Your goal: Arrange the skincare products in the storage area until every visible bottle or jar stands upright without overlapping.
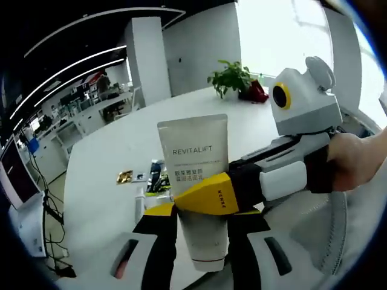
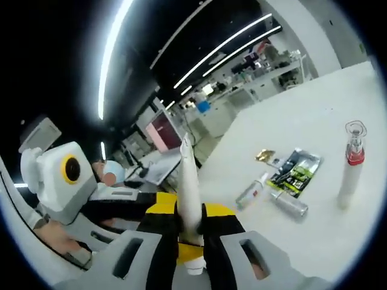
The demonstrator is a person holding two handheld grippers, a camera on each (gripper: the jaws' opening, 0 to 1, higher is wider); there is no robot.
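Revitalift tube [image 1: 196,181] is pinched by both the left tool [image 1: 199,232] and right tool [image 2: 190,241], lifted above the tabletop [image 2: 314,235] for standing up.

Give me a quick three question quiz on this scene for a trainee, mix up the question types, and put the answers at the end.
1. True or false: the white REVITALIFT tube is gripped by both the left tool and the right tool.
2. On the table, the clear bottle with the red band is: A) lying flat, B) standing upright, C) inside a box.
3. Fill in: the small white bottle and the silver can are both ____ on their sides.
Key: 1 true; 2 B; 3 lying.
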